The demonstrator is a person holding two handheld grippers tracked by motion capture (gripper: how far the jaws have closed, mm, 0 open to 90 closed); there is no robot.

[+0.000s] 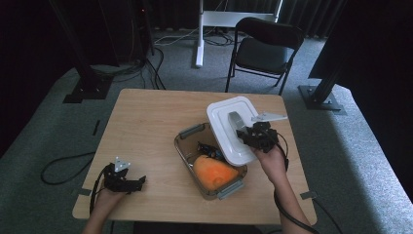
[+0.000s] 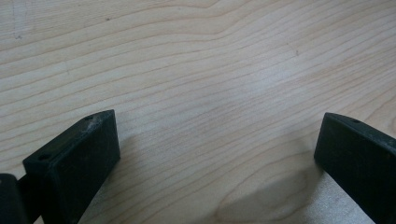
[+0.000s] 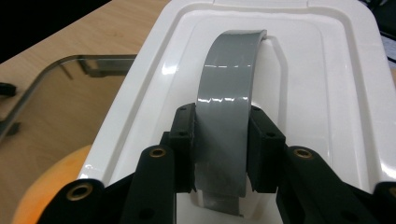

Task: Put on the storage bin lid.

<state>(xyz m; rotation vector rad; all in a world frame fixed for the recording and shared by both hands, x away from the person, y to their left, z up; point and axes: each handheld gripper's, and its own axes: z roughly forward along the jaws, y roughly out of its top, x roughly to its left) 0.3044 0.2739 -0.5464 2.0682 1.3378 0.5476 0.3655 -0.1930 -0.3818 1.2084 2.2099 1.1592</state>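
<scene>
My right gripper (image 3: pixel 219 154) was clamped on the grey arched handle (image 3: pixel 229 98) of the white rectangular plastic lid (image 1: pixel 229 127), tilted at two o'clock over the clear glass container (image 1: pixel 185 151), while my left gripper (image 2: pixel 215 154) sat open, empty, farther off.

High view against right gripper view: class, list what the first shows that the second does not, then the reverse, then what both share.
High view alone: the left tongs resting open on the table's near left, the folding chair beyond the table, and the whole clear box.
Right gripper view alone: the pads pressing both sides of the grey handle.
Shared: the right tongs holding the white lid above the box, the orange thing inside, and the wooden table.
</scene>
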